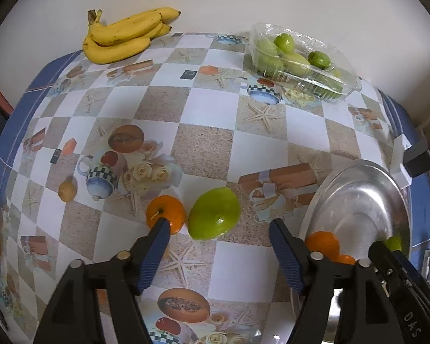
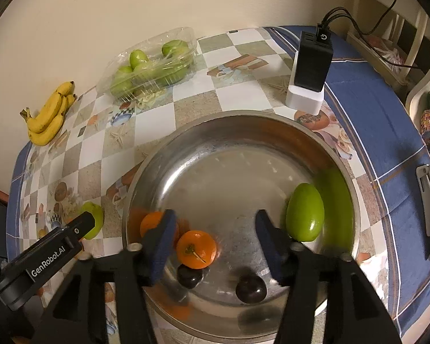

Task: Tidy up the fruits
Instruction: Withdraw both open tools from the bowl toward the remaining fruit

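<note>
A steel bowl [image 2: 272, 126] holds two oranges [image 2: 196, 248], a green mango [image 2: 304, 212] and two dark plums [image 2: 250, 289]. My right gripper [image 2: 215, 220] is open and empty above the bowl. My left gripper [image 1: 219, 226] is open and empty over the table, just short of a loose green mango [image 1: 214, 213] and an orange [image 1: 165, 212] to its left. The bowl [image 1: 358, 197] shows at the right of the left wrist view. The left gripper's body also shows in the right wrist view, in front of that loose mango [image 2: 93, 219].
A bunch of bananas [image 1: 123, 35] lies at the far left by the wall. A clear plastic tray of green fruit [image 1: 298, 60] stands at the back. A black charger on a white base [image 2: 311, 71] stands behind the bowl. The patterned tablecloth [image 1: 200, 143] covers the table.
</note>
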### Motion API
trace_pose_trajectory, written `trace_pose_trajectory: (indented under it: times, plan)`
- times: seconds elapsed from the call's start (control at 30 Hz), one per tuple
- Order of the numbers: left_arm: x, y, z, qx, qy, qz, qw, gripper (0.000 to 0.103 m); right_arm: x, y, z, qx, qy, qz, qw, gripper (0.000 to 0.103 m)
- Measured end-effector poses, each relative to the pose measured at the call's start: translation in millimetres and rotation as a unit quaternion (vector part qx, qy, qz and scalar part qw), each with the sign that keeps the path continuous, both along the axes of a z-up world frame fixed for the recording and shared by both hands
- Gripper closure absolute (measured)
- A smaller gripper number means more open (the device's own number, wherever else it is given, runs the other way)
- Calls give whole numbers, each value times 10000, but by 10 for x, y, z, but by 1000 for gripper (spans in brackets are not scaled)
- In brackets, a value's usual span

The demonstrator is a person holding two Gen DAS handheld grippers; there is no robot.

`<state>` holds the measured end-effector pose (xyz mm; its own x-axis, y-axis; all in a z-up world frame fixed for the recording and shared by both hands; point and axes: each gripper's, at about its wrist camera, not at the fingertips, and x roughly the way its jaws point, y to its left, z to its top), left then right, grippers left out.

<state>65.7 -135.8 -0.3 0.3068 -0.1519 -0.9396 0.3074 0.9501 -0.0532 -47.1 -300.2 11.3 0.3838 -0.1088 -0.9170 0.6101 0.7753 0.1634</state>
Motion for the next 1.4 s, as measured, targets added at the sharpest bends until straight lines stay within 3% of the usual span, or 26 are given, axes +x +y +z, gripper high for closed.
trace_pose_trajectory:
  times: [0.13, 0.17, 0.23, 0.43, 0.53, 0.6, 0.63, 1.4]
  plan:
    - [9, 23, -28, 72, 4, 34, 10000, 19, 8, -7, -16, -63, 80, 4, 9999, 41]
    - [12, 29, -34, 91, 2, 41, 10000, 18, 11, -14, -23, -65, 89, -1, 9999, 31]
    - [18, 35, -48, 142, -2, 47, 9999, 14, 10, -26, -28, -74, 82, -23, 9999, 23]
    - [13, 28, -61, 224, -65, -30, 9997, 1, 15, -26, -31, -156, 97, 5, 9998, 17]
    - [13, 34, -60, 248, -109, -60, 9996, 0, 23, -14, -28, -200, 104, 20, 9997, 17]
    - [16, 47, -56, 230, -124, -63, 9996, 0, 27, -6, -24, -259, 116, 25, 9996, 9]
    - [18, 55, -53, 217, -129, -59, 9997, 0, 31, -3, -26, -284, 139, 21, 9995, 0]
    - [151, 361, 125, -20, -303, -27, 9995, 0, 106, 192, 14, -43, 56, -20, 10000, 0]
